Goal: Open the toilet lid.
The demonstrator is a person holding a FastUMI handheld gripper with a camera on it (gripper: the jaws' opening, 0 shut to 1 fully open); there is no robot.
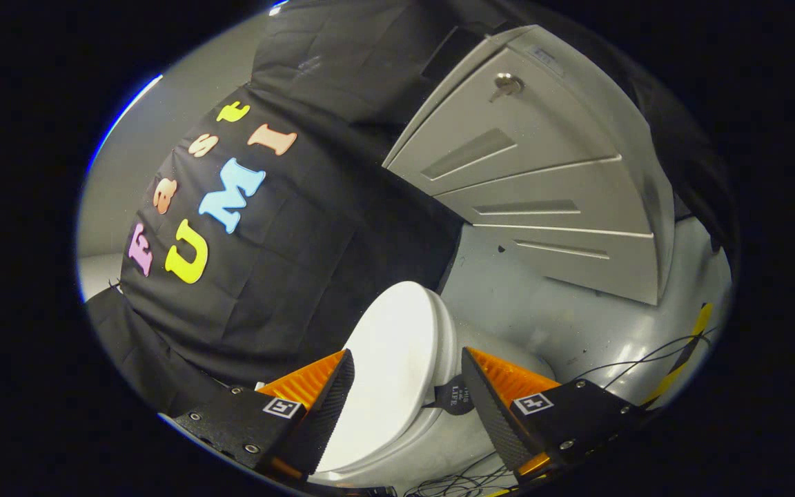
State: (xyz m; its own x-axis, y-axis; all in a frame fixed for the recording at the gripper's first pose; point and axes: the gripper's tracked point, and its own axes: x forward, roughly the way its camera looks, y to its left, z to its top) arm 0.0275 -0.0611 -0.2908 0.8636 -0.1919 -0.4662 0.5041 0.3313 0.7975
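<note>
My tool (pixel 408 386) is wide open and holds nothing. The closed toilet lid (pixel 390 359) lies between its fingers toward 12 o'clock. I judge this the approach; next I must catch the lid's edge.

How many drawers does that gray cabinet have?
3 drawers on the gray cabinet, beyond the white toilet lid and the open tool: top drawer with a lock, middle drawer, bottom drawer. None looks hidden.
</note>
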